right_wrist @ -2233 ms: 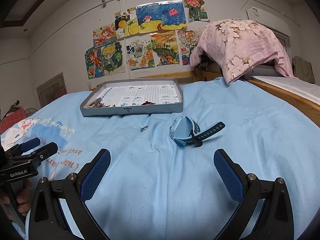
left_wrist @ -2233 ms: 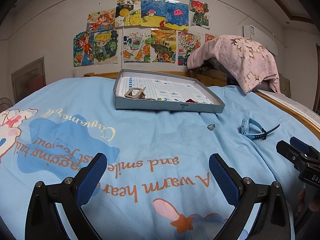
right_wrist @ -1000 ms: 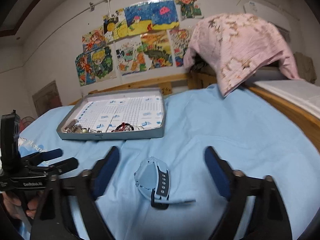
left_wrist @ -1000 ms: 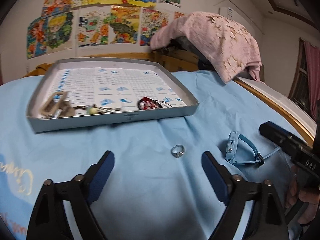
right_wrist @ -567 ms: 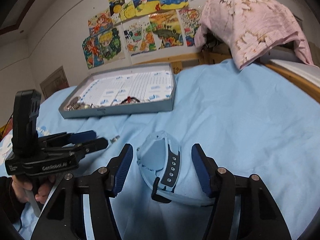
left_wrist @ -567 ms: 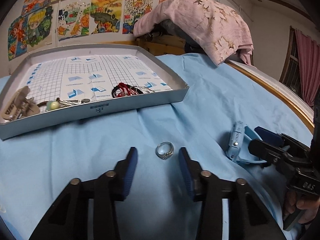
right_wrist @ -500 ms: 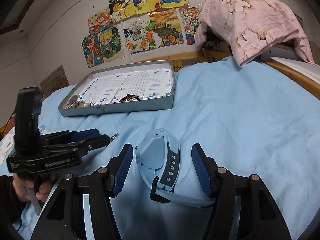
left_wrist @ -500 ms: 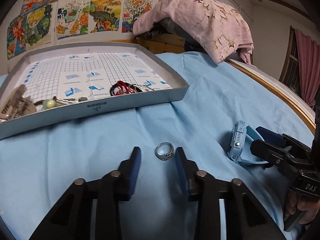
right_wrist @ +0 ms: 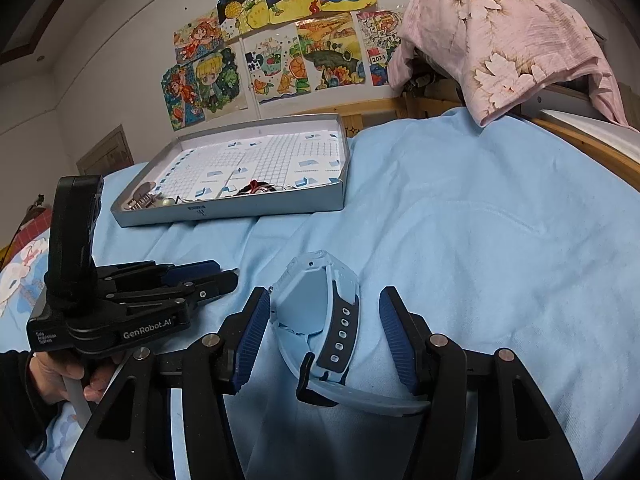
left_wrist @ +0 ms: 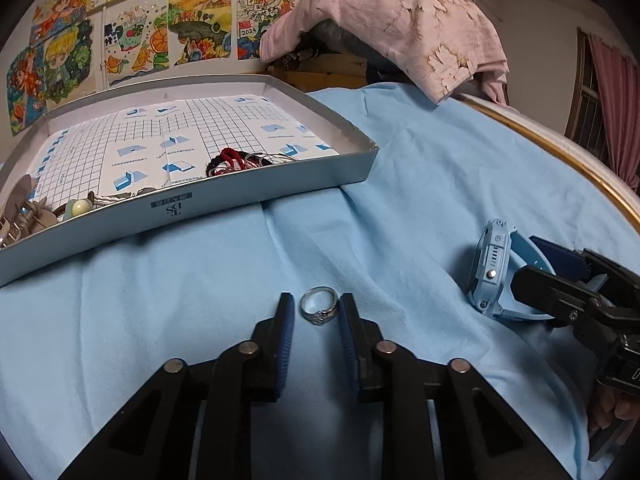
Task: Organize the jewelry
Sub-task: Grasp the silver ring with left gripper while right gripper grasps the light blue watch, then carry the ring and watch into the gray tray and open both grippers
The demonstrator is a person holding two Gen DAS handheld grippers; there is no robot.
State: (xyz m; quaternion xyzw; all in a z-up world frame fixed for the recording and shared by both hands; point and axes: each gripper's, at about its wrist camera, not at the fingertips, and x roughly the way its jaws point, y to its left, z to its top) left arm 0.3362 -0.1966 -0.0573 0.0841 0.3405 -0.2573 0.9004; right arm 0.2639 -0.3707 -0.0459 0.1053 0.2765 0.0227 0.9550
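Note:
A silver ring (left_wrist: 319, 311) lies on the blue bedsheet between the fingertips of my left gripper (left_wrist: 316, 307). Its jaws are closing; a thin gap still shows on the ring's left side. A light blue watch (right_wrist: 316, 312) with a dark strap stands on edge between the fingers of my right gripper (right_wrist: 324, 298), whose jaws are closing too, the right pad (right_wrist: 394, 332) clear of the strap. The left wrist view shows the watch (left_wrist: 490, 268) and right gripper (left_wrist: 560, 280) at its right. A grey tray (left_wrist: 280, 184) holds a red-black bracelet (left_wrist: 226, 160).
The tray (right_wrist: 260, 204) sits beyond both grippers, with a hair clip (left_wrist: 20, 208) and a green bead (left_wrist: 78, 208) in its left corner. A pink floral cloth (left_wrist: 400, 20) hangs over the headboard. A wooden bed rail (left_wrist: 560, 152) runs along the right.
Both grippers have come down and forward onto the sheet. The left jaws have narrowed around the ring, the right jaws around the watch. Ring and watch lie where they were.

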